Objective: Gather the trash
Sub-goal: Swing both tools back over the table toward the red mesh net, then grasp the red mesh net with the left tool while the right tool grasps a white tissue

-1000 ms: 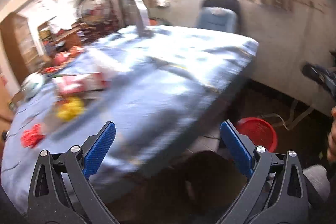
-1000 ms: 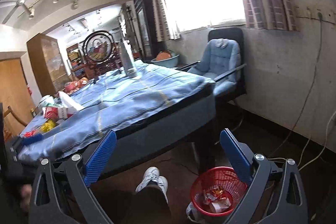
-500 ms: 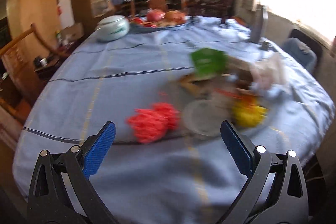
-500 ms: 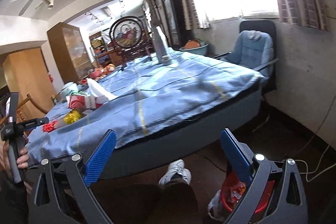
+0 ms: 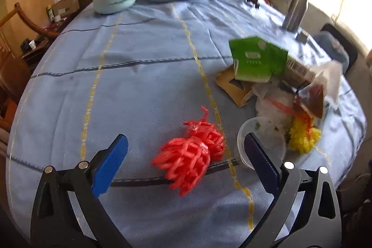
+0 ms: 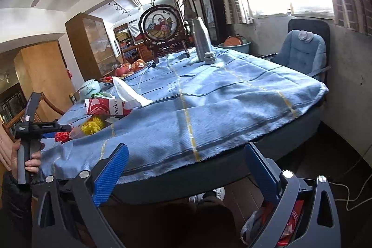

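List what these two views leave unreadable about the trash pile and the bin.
- Red bin: right wrist view, mostly hidden behind the right gripper; fill level unknown.
- Green packet: left wrist view, motion-blurred; print unreadable.
- Red mesh net: blurred; contact with the open left gripper unclear.

Both tongs gape wide: left tongs [image 5: 186,155] level, right tongs [image 6: 186,164] seemingly lower.

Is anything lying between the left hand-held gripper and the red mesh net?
No. In the left wrist view, only bare blue tablecloth separates the open left hand-held gripper from the red mesh net.
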Motion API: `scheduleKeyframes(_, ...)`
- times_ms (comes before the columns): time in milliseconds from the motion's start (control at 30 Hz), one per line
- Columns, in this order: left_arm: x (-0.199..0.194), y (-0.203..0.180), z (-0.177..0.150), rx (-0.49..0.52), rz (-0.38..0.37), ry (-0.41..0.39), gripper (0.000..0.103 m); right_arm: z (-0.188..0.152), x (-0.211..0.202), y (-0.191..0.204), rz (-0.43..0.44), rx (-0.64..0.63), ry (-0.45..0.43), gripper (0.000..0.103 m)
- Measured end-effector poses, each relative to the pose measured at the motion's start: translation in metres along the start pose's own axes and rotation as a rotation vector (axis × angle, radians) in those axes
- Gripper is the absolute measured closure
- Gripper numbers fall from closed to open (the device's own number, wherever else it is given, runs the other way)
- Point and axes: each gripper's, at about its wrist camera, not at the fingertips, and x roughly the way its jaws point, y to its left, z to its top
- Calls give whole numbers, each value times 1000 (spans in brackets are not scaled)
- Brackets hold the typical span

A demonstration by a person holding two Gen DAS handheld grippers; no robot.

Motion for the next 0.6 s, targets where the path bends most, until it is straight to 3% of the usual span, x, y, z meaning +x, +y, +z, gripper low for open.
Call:
scheduleKeyframes(100, 6, 10, 7, -19, -17, 32, 6, 5, 4, 7, 4, -22, 3, 6)
scheduleKeyframes(200, 12, 34, 11, -55, 27, 56, 6, 12, 8, 13, 20, -38, -7, 6)
scheduleKeyframes(367, 8, 61, 7, -137, -35, 75, 6, 21, 20, 26, 73, -39, -2, 6)
scheduleKeyframes(600, 0, 18, -1, 41, -2, 9, 6, 27, 33, 51, 100, -102, -3, 6)
